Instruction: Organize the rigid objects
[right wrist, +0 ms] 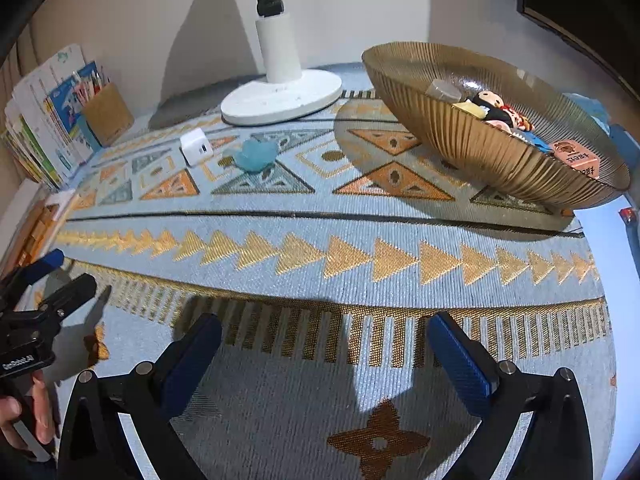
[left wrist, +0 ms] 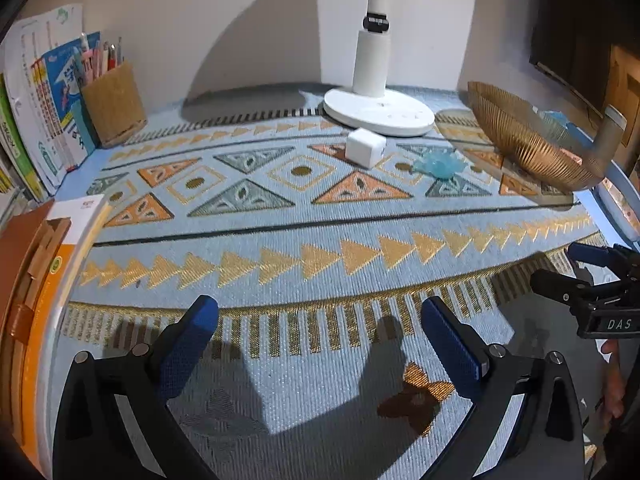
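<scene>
A white cube charger [left wrist: 366,147] [right wrist: 195,146] and a pale blue flower-shaped clip [left wrist: 440,165] [right wrist: 255,155] lie side by side on the patterned cloth, in front of the lamp base. A ribbed amber bowl [left wrist: 524,144] [right wrist: 460,136] at the right holds several small items, among them a plush figure [right wrist: 498,110] and a pink box [right wrist: 578,159]. My left gripper [left wrist: 320,316] is open and empty, low over the near cloth. My right gripper [right wrist: 324,334] is open and empty, also near the front edge, well short of both objects.
A white lamp base [left wrist: 378,114] [right wrist: 280,98] stands at the back. A cork pen holder [left wrist: 114,106] [right wrist: 108,114] and upright books [left wrist: 44,112] stand at the back left. A brown case and boxes [left wrist: 28,280] sit at the left edge.
</scene>
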The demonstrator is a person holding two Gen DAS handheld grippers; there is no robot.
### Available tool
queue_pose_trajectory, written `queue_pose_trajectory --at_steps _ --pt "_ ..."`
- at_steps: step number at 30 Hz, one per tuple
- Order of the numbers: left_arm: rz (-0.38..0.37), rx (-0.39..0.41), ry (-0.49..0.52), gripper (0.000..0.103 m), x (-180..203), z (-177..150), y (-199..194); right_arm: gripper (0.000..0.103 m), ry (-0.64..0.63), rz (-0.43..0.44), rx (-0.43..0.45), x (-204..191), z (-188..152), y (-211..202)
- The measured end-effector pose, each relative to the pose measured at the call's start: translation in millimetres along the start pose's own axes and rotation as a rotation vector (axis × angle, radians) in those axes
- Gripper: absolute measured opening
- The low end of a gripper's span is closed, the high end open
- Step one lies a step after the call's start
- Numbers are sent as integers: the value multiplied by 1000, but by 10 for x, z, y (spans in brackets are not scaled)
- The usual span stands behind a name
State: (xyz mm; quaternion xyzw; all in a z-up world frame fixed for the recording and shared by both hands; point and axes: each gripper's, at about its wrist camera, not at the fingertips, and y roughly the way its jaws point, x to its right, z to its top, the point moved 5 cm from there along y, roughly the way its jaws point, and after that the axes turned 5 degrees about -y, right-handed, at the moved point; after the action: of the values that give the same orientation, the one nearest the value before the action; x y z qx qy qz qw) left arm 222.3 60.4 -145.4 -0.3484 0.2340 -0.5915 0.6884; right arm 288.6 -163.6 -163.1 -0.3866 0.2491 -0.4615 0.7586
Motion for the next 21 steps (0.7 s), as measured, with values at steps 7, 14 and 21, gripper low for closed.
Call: queue_pose_trajectory --at_steps 7,14,21 --pt "-195 -157 -154 100 -121 82 79 103 -49 -30 -124 -44 -62 8" --pt "-241 -77 -166 97 30 760 216 91 -44 95 -49 -102 403 -118" --pt "-199 -123 -133 74 368 1114 930 72 -120 176 22 -261 1008 307"
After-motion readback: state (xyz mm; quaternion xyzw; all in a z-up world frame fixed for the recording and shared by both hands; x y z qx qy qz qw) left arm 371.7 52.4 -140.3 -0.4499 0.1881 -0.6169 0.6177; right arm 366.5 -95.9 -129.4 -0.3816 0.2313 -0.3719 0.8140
